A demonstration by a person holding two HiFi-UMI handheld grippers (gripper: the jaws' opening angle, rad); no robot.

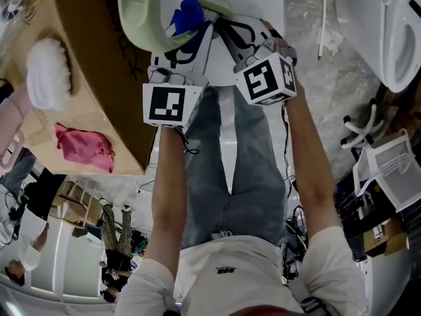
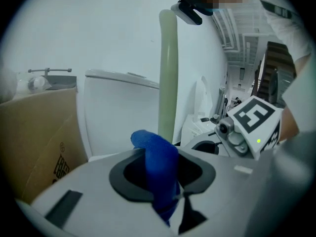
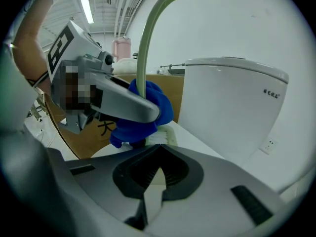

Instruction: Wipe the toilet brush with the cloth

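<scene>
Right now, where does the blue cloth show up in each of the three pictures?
Head view: blue cloth top centre, right of the green brush handle.
Left gripper view: low centre, between the jaws.
Right gripper view: left of centre, bunched around the handle.
Shared landmark: the green brush handle.

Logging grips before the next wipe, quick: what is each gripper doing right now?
Left gripper: closed on the blue cloth.
Right gripper: closed on the toilet brush.
</scene>
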